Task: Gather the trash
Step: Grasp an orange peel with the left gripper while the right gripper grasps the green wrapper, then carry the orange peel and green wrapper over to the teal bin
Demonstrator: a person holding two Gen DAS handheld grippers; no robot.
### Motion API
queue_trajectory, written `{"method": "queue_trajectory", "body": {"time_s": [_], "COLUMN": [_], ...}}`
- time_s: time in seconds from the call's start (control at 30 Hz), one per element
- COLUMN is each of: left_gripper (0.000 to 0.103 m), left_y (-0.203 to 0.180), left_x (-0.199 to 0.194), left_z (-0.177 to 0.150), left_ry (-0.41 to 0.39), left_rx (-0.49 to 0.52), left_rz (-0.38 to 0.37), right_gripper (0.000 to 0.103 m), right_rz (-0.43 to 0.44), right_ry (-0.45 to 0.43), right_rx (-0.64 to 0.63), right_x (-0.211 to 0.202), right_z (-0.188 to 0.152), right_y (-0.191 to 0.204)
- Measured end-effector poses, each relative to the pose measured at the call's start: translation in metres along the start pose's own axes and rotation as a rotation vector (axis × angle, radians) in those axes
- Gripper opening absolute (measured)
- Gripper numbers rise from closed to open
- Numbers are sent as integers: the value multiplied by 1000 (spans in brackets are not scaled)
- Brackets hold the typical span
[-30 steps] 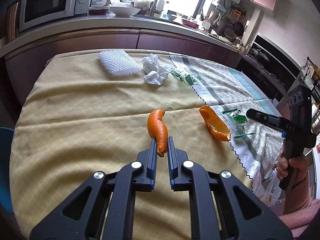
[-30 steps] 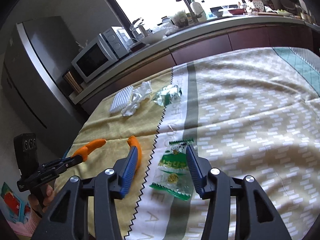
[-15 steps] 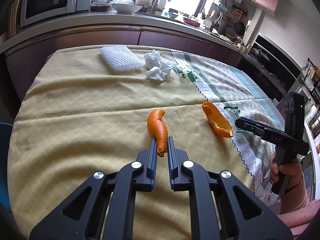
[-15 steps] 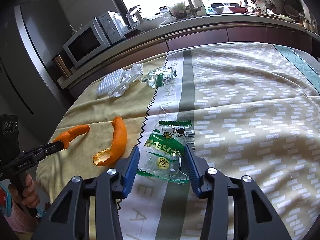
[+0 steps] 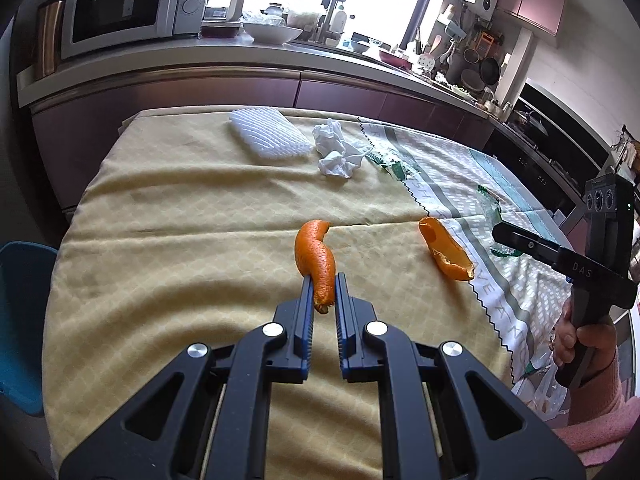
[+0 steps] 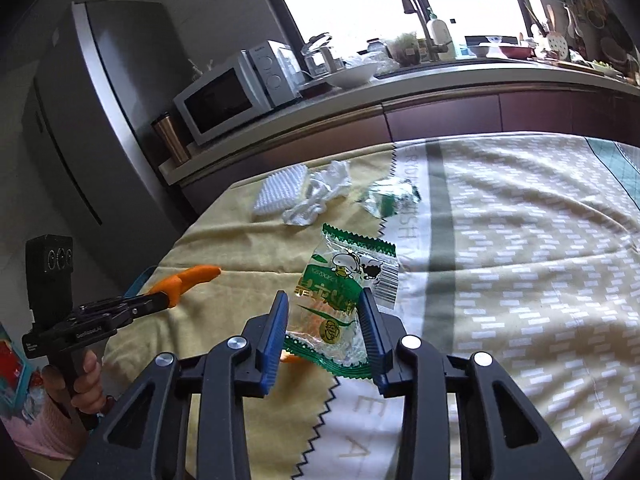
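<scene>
Left gripper (image 5: 322,292) clamped on peel (image 5: 316,258); right gripper (image 6: 323,322) jaws just closing around wrapper (image 6: 344,296): squeeze fully before lifting, since thin film slips easily.

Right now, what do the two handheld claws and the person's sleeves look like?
Both the left claw and the right claw are black skeletal frames with silver pivot bolts and ribbed blue pads. Each has a black pistol handle with white lettering on its side. The sleeves are pink.
</scene>
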State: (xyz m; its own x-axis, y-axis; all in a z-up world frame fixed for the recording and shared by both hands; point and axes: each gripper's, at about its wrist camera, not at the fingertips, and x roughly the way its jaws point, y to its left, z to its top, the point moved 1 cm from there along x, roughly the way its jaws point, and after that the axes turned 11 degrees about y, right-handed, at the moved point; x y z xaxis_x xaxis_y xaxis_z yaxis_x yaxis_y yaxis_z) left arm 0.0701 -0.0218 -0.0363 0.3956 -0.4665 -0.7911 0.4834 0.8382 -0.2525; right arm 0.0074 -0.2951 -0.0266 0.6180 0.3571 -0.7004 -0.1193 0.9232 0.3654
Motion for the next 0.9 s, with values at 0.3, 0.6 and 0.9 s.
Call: {"method": "queue_trajectory", "body": {"time_s": [0.3, 0.6, 0.9], "left_gripper": [10, 10, 10], "left_y": [24, 61, 105], "left_x": [-32, -66, -102], "left_z": [-9, -26, -43], "left_ry": [-58, -111, -168], "left_rx": [-51, -146, -249], "left_rz": [48, 99, 174], "right_gripper": [34, 34, 34], "right_rz": [138, 249, 336], "right_ry": [39, 107, 172], "right_rx": [-146, -275, -372], "right_x": [29, 66, 100], "right_z": [17, 33, 49], "right_y": [67, 132, 183]}}
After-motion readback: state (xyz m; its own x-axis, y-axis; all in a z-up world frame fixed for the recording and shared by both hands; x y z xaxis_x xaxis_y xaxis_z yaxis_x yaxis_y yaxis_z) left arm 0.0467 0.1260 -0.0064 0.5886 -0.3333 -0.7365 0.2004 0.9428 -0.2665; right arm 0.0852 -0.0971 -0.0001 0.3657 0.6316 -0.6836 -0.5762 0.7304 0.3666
